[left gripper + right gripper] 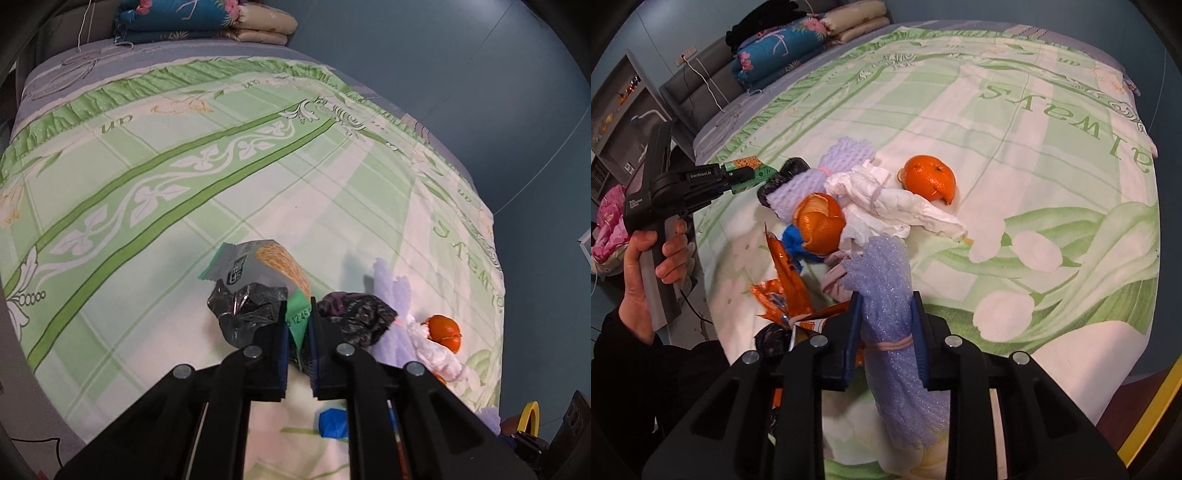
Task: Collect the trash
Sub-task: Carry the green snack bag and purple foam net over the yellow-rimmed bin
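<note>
The left gripper [298, 325] is clenched on a green snack wrapper [258, 264], its pads pinching the wrapper's near end. The wrapper's long axis runs away from the fingers toward the head of the bed, its serrated far edge pointing up and to the left in the left wrist view. From the right wrist view the same gripper [744, 177] reaches in from the bed's left edge, held in the person's left hand [652, 254], with the wrapper [748, 166] sticking out past the fingertips.

The right gripper [886, 314] is clamped on a lavender foam net sleeve [890, 295] cinched by a pink rubber band. Its long axis lies along the fingers, the frayed end pointing toward the middle of the bed.

The rest of the trash sits in a heap on the green floral bedspread [1034, 147], near the foot end: a crumpled black plastic bag [354, 314] just beside the left gripper, another foam net [827, 173], wadded white tissue [886, 206], an orange peel cup [820, 221], a mandarin with peel partly off [929, 177], a scrap of blue plastic [792, 240], and an orange foil wrapper [786, 280] by the near edge. Folded quilts [783, 48] are stacked at the head of the bed.
</note>
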A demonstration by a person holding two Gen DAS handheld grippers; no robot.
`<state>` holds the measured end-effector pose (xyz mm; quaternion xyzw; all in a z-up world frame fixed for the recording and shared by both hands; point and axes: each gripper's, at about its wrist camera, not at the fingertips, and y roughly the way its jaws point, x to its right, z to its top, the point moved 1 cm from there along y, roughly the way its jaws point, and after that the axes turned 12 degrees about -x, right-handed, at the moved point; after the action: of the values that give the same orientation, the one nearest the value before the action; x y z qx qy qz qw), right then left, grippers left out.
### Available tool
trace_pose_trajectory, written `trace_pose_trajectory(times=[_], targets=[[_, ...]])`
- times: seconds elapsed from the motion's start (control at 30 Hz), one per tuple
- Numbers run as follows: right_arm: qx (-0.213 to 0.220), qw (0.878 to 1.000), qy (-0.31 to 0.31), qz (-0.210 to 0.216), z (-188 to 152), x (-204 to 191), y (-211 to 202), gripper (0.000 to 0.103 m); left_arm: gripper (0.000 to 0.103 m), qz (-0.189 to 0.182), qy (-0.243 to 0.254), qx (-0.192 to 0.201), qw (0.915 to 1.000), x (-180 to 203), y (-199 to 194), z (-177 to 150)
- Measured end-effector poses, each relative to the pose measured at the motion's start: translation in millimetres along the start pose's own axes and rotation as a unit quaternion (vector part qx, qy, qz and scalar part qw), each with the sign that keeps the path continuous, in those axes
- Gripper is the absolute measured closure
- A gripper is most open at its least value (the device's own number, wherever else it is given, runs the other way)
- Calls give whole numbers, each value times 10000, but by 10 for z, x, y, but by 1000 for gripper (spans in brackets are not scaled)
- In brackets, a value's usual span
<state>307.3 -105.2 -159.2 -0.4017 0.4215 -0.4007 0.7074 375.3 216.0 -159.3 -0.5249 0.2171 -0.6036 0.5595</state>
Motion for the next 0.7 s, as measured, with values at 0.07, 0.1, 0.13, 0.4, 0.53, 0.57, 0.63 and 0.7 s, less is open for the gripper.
trace_pose_trajectory(times=[0.07,0.1,0.13,0.4,0.53,0.57,0.63,0.7], targets=[[101,9999,27,63,-48,0,-116,79,95,-6,63,81,9999,28,-102,-37],[142,9999,32,90,-65,-3,-160,79,95,-9,93,122,9999,49,-154,-61],[199,9997,36,117,-99,-12,-225,79,95,-7,123,166,9998,75,-211,-85],[486,9984,86,292,-386,-1,-609,79,95,-82,536,481,9974,353,-630,-388],[577,9978,118,298,-559,43,-778,79,95,-212,865,624,9941,597,-804,-609],[604,9976,141,305,-593,60,-817,79,95,-251,949,652,9930,671,-839,-668],[672,9970,190,330,-661,98,-921,79,95,-366,1083,678,9911,802,-893,-778],[757,9963,227,345,-723,123,-1018,79,95,-471,1249,702,9886,969,-943,-874]])
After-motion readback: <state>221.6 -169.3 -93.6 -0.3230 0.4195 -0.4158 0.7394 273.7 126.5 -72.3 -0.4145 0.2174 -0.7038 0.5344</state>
